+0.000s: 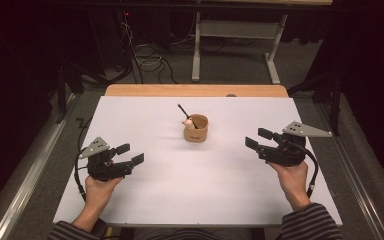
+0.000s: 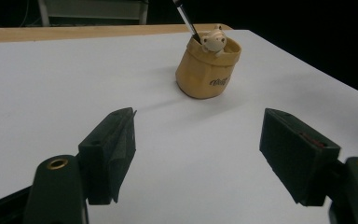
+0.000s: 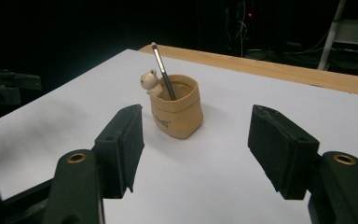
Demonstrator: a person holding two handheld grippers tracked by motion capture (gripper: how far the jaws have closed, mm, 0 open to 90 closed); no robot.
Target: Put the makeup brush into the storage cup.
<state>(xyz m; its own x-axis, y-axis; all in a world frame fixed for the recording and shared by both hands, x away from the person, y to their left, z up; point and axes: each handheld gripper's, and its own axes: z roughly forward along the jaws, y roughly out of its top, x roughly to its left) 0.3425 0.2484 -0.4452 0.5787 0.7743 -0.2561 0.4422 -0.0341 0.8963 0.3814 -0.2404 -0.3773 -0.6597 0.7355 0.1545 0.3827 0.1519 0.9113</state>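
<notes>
A small tan pouch-like cup (image 1: 196, 128) (image 2: 207, 67) (image 3: 176, 112) stands upright near the middle of the white table top (image 1: 195, 175). A dark thin brush (image 1: 186, 114) (image 3: 163, 72) leans out of it, and a little pale bear figure (image 1: 186, 122) (image 2: 212, 40) (image 3: 148, 81) sits on its rim. My left gripper (image 1: 130, 154) (image 2: 198, 144) rests low at the left, open and empty, aimed toward the cup. On the right, my right gripper (image 1: 257, 138) (image 3: 196, 144) also stands open with nothing between its pads, pointing at the cup from some distance.
A wooden strip (image 1: 195, 90) shows along the table's far edge. Beyond it stand a grey table frame (image 1: 235, 45) and loose cables (image 1: 150, 60) on the floor. Metal rails (image 1: 27, 170) run along both sides of the table.
</notes>
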